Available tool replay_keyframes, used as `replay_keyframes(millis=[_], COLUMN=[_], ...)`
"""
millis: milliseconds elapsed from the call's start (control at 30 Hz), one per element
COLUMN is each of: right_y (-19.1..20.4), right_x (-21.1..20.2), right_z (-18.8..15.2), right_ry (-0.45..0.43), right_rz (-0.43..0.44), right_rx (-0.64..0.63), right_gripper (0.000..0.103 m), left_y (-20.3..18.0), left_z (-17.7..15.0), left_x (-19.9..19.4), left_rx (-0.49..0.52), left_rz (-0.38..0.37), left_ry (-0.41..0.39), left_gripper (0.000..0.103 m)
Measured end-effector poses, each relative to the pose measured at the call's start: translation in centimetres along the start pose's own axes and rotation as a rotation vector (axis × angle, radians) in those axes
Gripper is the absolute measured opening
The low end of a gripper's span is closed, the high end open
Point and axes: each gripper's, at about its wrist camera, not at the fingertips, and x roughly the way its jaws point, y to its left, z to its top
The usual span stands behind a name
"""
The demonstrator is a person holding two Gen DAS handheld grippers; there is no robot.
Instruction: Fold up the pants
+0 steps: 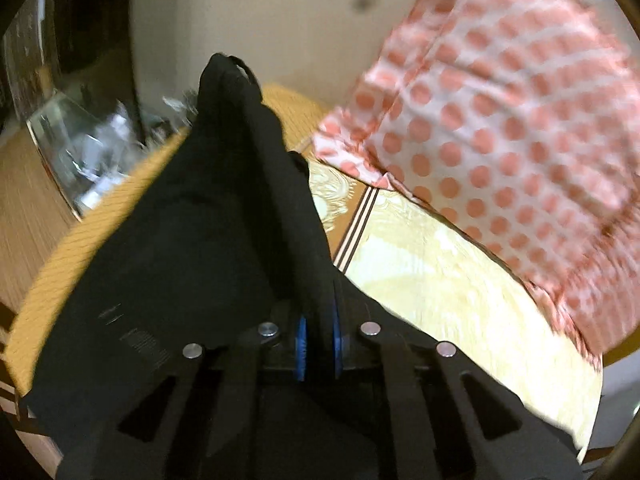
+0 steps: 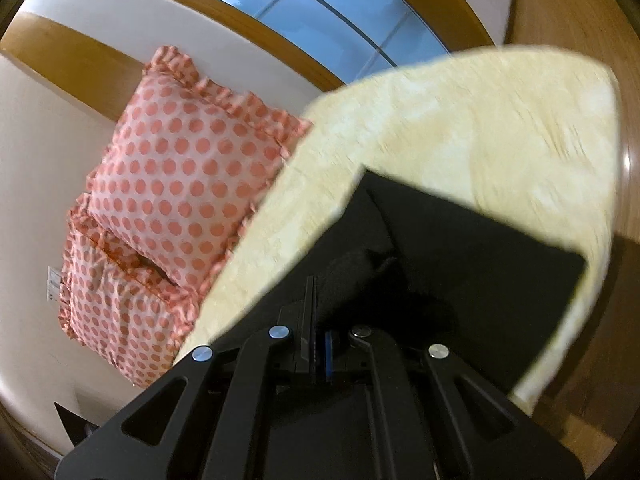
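The black pants [image 1: 192, 240] hang lifted in the left wrist view, draped over my left gripper [image 1: 318, 312], which is shut on a fold of the cloth; its fingertips are hidden under the fabric. In the right wrist view the pants [image 2: 480, 260] lie as a flat dark panel on the cream bedspread [image 2: 440, 120]. A bunched edge rises to my right gripper [image 2: 316, 292], which is shut on it.
Two pink polka-dot pillows [image 2: 184, 168] lean against the wooden headboard [image 2: 80, 60]; one pillow [image 1: 500, 120] is close on the left gripper's right. An orange knitted cover [image 1: 80, 248] borders the bed. Shiny plastic clutter [image 1: 80, 152] sits beyond it. Wooden floor [image 2: 580, 20] surrounds the bed.
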Motion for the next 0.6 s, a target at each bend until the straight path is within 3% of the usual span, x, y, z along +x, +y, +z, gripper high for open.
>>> replay_keyframes(millis=[67,133,200,267,333,367,600], right_y=[0.8,0.7,-0.8,-3.3,-4.5,-4.5,-4.3], right_x=[-1.2,-2.0,-1.8,-1.1,-0.8,-0.7,-0.5], right_z=[0.6,0.7,0.4,-0.3,-0.7,-0.7,0.0], right_ry=[-0.043,-0.061,-0.028,0.024,0.044,0.044,0.075], right_rz=[0.020,-0.020,-0.071,-0.113,-0.116,-0.116,-0.123], right_rx=[-0.037,-0.068,-0.031,0.046,0.089,0.090,0.102], right_gripper=[0.002,0.002,0.003,0.003,0.003,0.003,0.003], left_y=[2.1,4.2,6.4,8.6,10.3,10.7,10.6], left_z=[-3.3,-7.3,-11.8,-15.4,-16.9,-17.5,-17.1], left_x=[-4.5,-7.1,-8.1,-7.1,-5.4,-5.7,-6.2], left_rx=[-0.014,-0.030,-0.060,-0.113,-0.165,-0.178,-0.153], left_rz=[-0.012,0.008,0.039,0.057,0.044,0.022,0.016], left_ry=[-0.056,-0.093,-0.081,-0.017,0.024,-0.022,-0.034], left_gripper=[0.010,0.011,0.011,0.011,0.011,0.013,0.017])
